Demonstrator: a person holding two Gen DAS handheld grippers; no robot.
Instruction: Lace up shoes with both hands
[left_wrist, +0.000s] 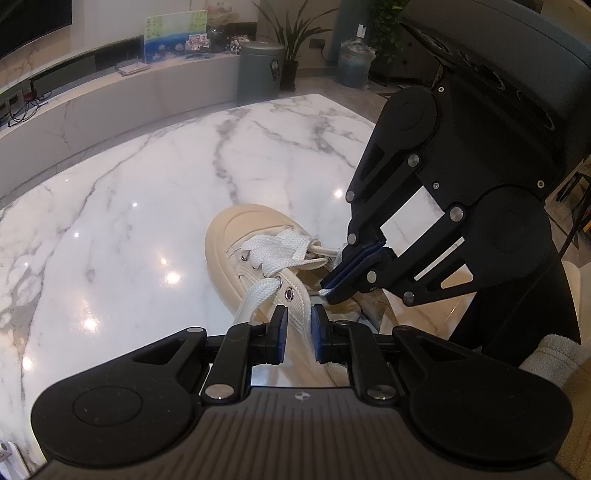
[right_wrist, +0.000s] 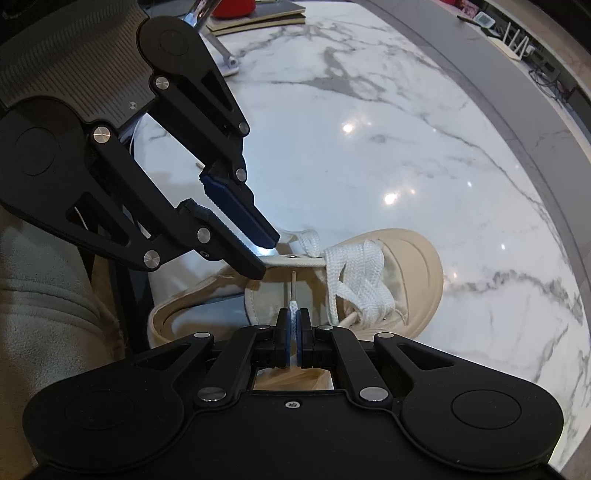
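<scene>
Marble table fills the frame, white with grey veins, ceiling lights glinting off it. Low and centre in both views sits the cream shoe, toe cap pointing up the frame in the left wrist view, off to the right in the right wrist view. White flat lace is crossed through the eyelets nearest the toe, bunched loosely over the tongue.

Left gripper at bottom centre, blue pads set either side of the shoe's ribbed eyelet strip, clamped on it; from the right wrist view it comes in from the upper left and bites that same edge.

Right gripper, bottom centre, clenched tight on the lace end, the stiff tip poking straight up over the shoe's opening. In the left wrist view it reaches in from the right, white lace peeking out between the pads.
</scene>
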